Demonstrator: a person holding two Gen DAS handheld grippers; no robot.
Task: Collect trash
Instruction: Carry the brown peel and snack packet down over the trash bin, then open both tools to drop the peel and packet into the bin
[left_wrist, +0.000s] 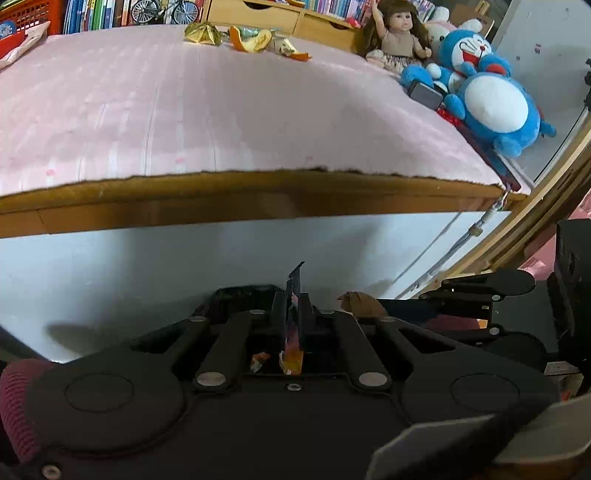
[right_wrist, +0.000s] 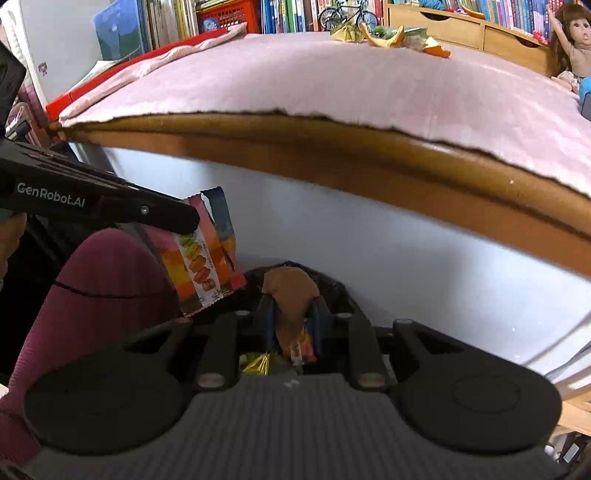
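Left gripper (left_wrist: 291, 314): fingers closed on a flat, multicoloured plastic snack wrapper with a serrated edge (right_wrist: 207, 254), pinched edge-on between the pads and hanging below the tabletop edge. In the right wrist view the same wrapper dangles just left of the dark opening of a black-lined trash bin (right_wrist: 332, 284) that sits on the floor against the white panel under the desk. Right gripper (right_wrist: 291, 321): fingers clamped on a crumpled brown paper-like scrap (right_wrist: 291, 291), with a bit of orange-printed wrapper showing beneath it; this load sits directly over the bin mouth. Some yellow foil litter (right_wrist: 258, 363) appears to lie in the bin already. Further trash remains at the far side of the pink-clothed wooden tabletop (left_wrist: 147, 110): a gold foil wrapper (left_wrist: 205, 33) and curled orange fruit peels (left_wrist: 251, 40), with a doll and a blue plush toy at the right end. Judgement: step in hand is the drop-off, both grippers lowered toward the bin. Next move calls for parting the right fingers over the opening, shifting the left wrapper rightward over it before letting go, then returning to the tabletop for the foil and peels.
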